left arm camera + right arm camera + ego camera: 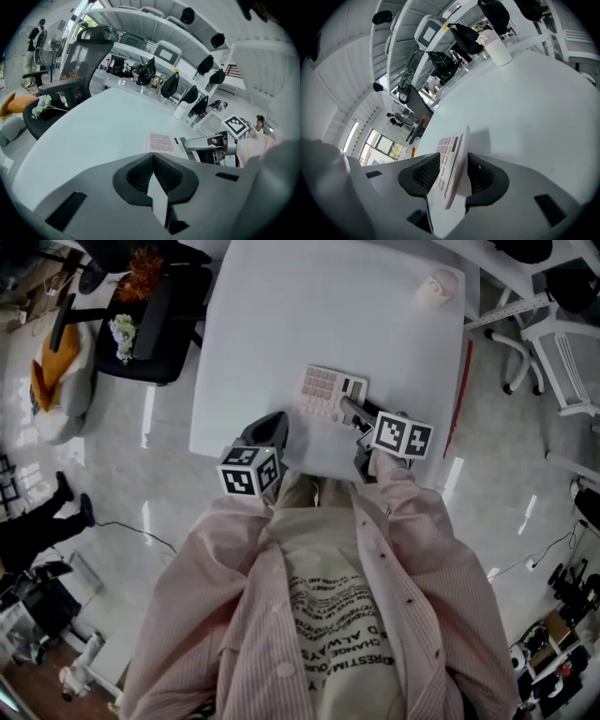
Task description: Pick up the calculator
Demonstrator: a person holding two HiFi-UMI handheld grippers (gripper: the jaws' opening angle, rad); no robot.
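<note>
Calculator (325, 391) is near the table's (281, 315) near edge, right of centre. Beyond it the top is bare up to a white cup (437, 287) in the far right corner, well apart. Black chair (159, 329) stands off the table's left edge. Right gripper (354, 416) comes in from the near-right. Its jaws are clamped on the calculator's near end, one pad on the keypad face and one on the back. Can't tell if it's clear of the surface. Left gripper (153, 163) is just left of the calculator, over the near edge, jaws pressed together, nothing in them.
</note>
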